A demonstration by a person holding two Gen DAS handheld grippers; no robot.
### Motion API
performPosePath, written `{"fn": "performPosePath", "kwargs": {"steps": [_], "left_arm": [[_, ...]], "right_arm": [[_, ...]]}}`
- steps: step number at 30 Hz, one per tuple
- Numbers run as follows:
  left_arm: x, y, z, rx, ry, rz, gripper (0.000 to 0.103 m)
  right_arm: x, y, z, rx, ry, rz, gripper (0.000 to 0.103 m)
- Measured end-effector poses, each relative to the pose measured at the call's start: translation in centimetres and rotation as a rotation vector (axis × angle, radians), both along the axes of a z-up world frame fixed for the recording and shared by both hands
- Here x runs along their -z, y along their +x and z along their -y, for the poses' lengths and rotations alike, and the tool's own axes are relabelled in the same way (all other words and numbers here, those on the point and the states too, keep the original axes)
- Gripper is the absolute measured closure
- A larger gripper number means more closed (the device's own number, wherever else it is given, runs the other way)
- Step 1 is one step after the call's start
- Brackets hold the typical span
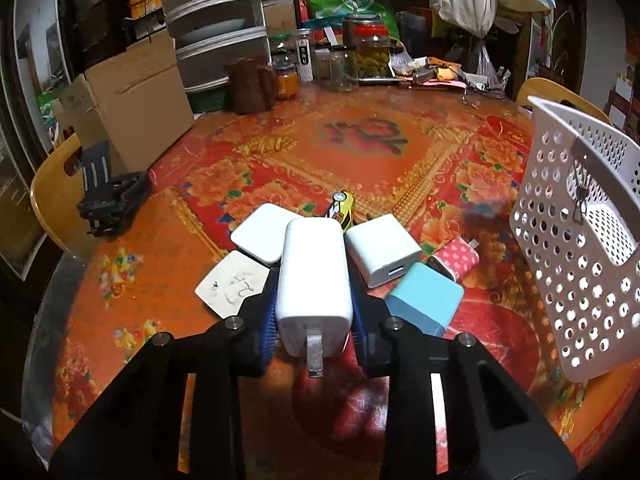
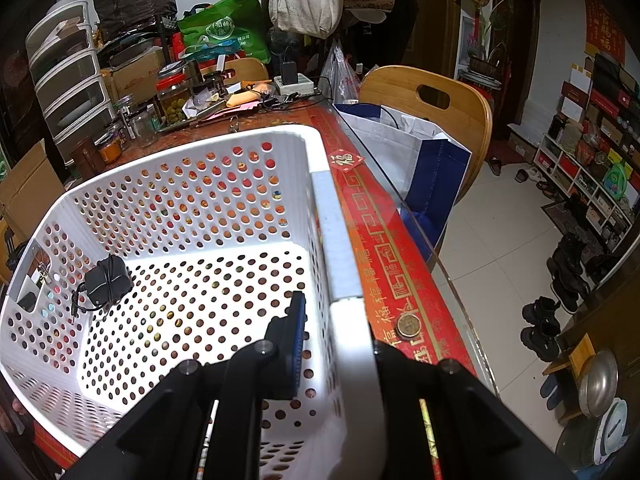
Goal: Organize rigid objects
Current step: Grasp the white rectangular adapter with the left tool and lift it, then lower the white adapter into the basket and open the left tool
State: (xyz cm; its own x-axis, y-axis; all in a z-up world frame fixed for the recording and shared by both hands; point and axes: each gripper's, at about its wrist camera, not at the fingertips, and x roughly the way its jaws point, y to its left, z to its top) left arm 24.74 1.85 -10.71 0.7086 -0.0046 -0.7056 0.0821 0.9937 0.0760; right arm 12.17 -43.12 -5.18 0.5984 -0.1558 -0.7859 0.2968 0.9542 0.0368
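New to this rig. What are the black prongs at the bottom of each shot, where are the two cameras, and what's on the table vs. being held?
No robot arm here: a person holds a two-finger gripper in each hand, and a fisheye camera on each looks forward along its fingers. The black prongs are those fingers.

Left wrist view: the left gripper is clamped on a white charger, prong toward the camera. On the floral table lie more white adapters, a blue charger, a pink dotted one and a small yellow item.

Right wrist view: the right gripper is shut on the rim of the white perforated basket, tilting it. Inside sits one black adapter with its cord.
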Motion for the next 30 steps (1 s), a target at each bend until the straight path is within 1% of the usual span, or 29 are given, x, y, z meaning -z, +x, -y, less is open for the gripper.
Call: {"fn": "performPosePath", "kwargs": {"steps": [3,6,11,18,24,30], "left_arm": [[-0.4,-0.3,-0.3,0.0,-0.014,0.007,0.074],[-1.1,-0.8,-0.6,0.007,-0.047,0.013,0.074],[-3.7,-2.0,-0.1,-0.016,0.004,0.072,0.074],[-6.6,-2.3,0.6,-0.065,0.063,0.103,0.074],[-8.4,-2.5,2.1,-0.054,0.079,0.116,0.074],[-10.8,-3.3,5.2,-0.028,0.119,0.155,0.074]], "right_arm": [[0.0,0.0,0.0,0.0,0.0,0.0,0.091],[0.0,0.0,0.0,0.0,-0.001,-0.001,0.091],[0.0,0.0,0.0,-0.001,-0.001,-0.001,0.091],[0.2,0.1,-0.1,-0.013,-0.002,-0.005,0.091],[0.2,0.2,0.0,-0.022,-0.001,-0.006,0.091],[0.2,0.1,0.0,-0.028,0.005,0.001,0.091]]}}
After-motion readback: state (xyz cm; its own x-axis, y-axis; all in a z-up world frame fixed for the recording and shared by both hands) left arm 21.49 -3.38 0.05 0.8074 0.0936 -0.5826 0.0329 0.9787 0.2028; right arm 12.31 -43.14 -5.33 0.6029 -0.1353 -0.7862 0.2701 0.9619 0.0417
